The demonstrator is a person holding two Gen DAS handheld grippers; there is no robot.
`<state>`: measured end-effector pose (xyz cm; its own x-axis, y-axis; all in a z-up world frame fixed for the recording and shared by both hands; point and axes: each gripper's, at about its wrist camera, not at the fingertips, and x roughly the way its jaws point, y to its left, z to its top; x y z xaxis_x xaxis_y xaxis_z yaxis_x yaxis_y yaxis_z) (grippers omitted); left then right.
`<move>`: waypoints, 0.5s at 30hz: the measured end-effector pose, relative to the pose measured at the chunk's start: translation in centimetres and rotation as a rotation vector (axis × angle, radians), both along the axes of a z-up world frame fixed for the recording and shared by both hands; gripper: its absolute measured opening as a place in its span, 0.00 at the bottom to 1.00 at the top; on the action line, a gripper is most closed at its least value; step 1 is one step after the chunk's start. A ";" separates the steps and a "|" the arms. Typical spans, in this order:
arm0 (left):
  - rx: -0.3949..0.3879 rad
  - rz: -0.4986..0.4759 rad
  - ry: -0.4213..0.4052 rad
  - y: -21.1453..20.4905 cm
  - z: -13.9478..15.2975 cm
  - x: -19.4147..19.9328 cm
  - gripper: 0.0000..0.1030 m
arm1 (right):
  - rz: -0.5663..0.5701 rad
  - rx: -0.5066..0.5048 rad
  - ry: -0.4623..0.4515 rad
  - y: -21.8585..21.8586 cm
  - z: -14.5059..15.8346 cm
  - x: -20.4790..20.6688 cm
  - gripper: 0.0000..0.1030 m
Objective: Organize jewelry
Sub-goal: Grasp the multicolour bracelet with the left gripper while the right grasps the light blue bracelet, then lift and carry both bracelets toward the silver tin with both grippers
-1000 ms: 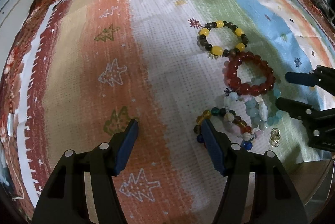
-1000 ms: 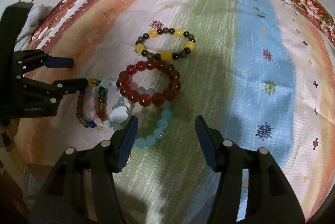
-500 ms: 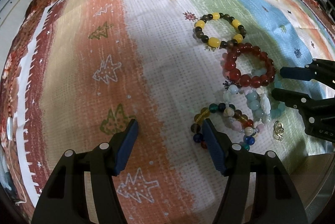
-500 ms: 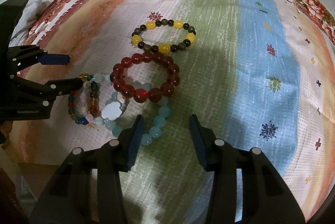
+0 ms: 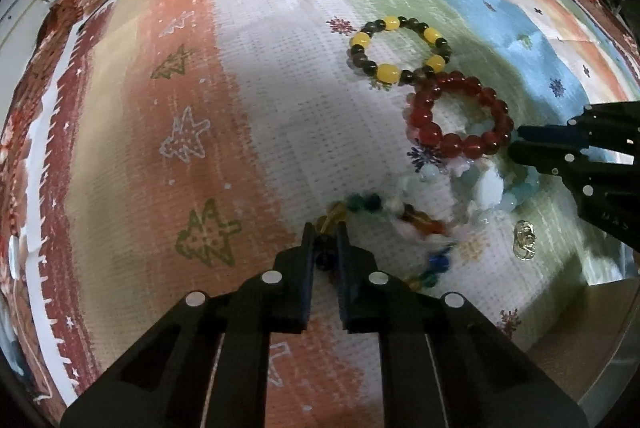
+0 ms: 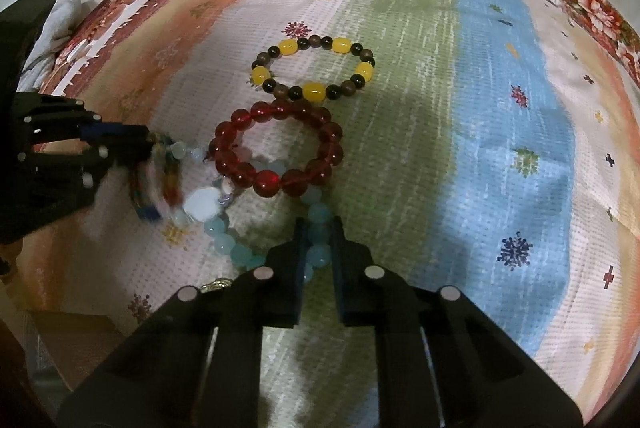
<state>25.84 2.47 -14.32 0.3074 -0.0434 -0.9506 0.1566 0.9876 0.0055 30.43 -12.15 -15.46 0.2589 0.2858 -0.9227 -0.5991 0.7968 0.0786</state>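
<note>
Entry — jewelry on the striped, snowflake-printed cloth [image 6: 500, 116], sorting barely begun, by my reading. I have the left gripper [image 5: 324, 228] clamped on the near beads of the multicoloured glass-bead bracelet [image 5: 404, 212], its jaws having just closed with the beads between them; that bracelet is blurred and lies toward the near edge of the cloth. My right gripper [image 6: 318, 228] has likewise just closed, pinching the pale aqua round-bead bracelet with a white charm [image 6: 224, 244], also near the cloth's near edge. Still untouched: the dark red translucent bead bracelet [image 6: 276, 148], lying partly over the aqua one in mid-cloth, and the yellow-and-dark-brown bead bracelet [image 6: 314, 68], just beyond it and touching it on the far side. A small gold-coloured trinket [image 5: 525, 246] sits alone by the near edge — too small for me to say what it is. No box, tray or stand for the pieces shows in either view, so I cannot tell where they are meant to go; all four bracelets are still bunched, two of them overlapping. Writing: faint pale lettering on the right gripper's body in the left wrist view, not legible; no brand or label elsewhere.
</note>
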 end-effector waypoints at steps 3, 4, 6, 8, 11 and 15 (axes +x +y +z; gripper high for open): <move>-0.018 0.018 0.001 0.4 0.2 0.0 0.09 | -0.002 0.004 0.002 0.0 0.1 0.0 0.12; -0.016 0.021 -0.003 0.4 0.4 0.0 0.09 | 0.000 0.006 0.003 0.0 0.2 -0.1 0.12; -0.011 0.023 -0.011 0.5 0.7 0.0 0.09 | 0.000 0.011 0.001 0.0 0.5 -0.2 0.12; -0.017 0.028 -0.026 0.7 1.5 -0.1 0.09 | 0.002 0.017 -0.003 0.0 0.9 -0.4 0.12; -0.025 0.045 -0.056 1.1 2.8 -0.2 0.09 | 0.000 0.033 -0.014 0.0 1.7 -0.6 0.12; -0.007 0.076 -0.098 2.1 4.0 -0.5 0.09 | -0.003 0.054 -0.024 0.0 2.7 -0.9 0.12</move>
<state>25.36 4.58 -10.28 0.4014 -0.0236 -0.9156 0.0807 0.9967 0.0097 29.57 -12.15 -12.78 0.2813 0.3344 -0.8995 -0.5990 0.7935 0.1077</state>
